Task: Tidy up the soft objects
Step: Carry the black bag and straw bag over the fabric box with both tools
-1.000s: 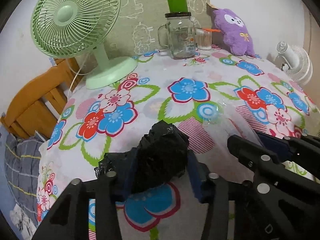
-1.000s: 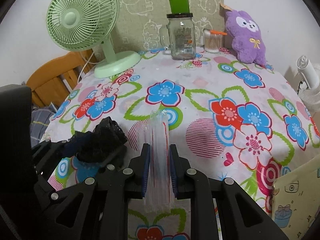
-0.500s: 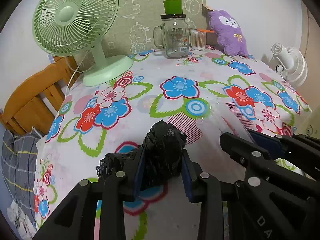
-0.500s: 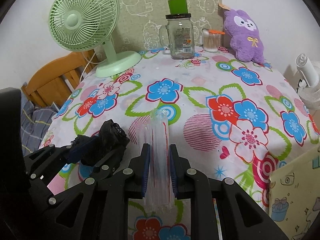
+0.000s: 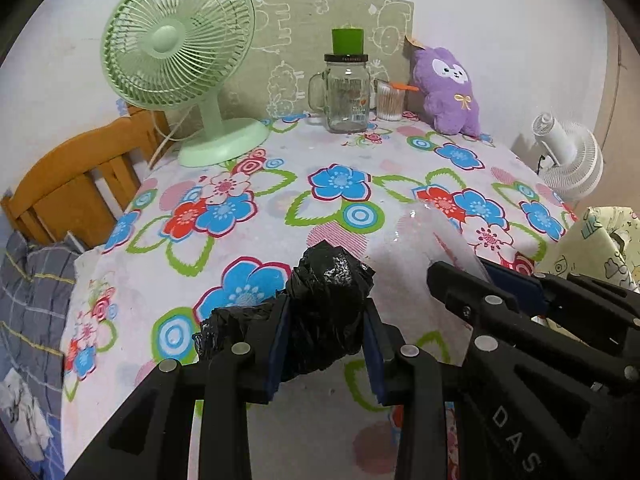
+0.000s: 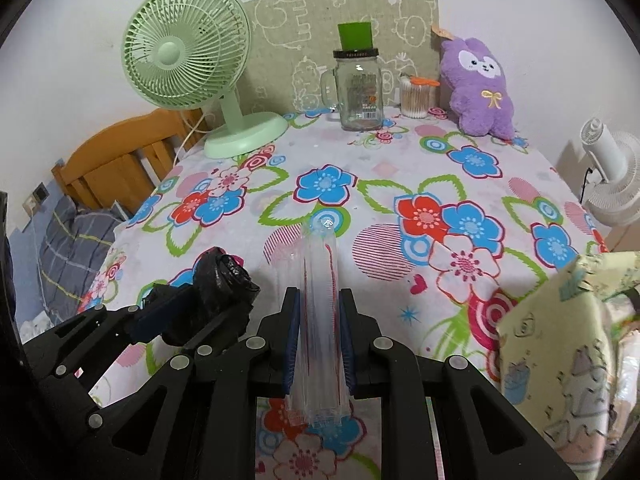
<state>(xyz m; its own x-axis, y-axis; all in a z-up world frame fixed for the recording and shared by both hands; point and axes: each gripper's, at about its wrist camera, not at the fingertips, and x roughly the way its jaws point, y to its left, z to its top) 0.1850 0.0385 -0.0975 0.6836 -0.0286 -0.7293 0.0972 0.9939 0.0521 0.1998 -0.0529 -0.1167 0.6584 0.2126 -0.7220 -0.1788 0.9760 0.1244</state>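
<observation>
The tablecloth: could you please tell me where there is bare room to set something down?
The flowered tablecloth is bare across its middle, between the green fan and the right edge. The back edge is crowded: glass jar, swab cup, purple plush.

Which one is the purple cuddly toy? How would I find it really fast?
Look to the far end of the flowery tablecloth, by the wall. There, past the glass jar with the green cup on top and the tub of cotton swabs, sits the purple plush toy. It is the only fuzzy thing there, with a white face and a yellow bow.
</observation>
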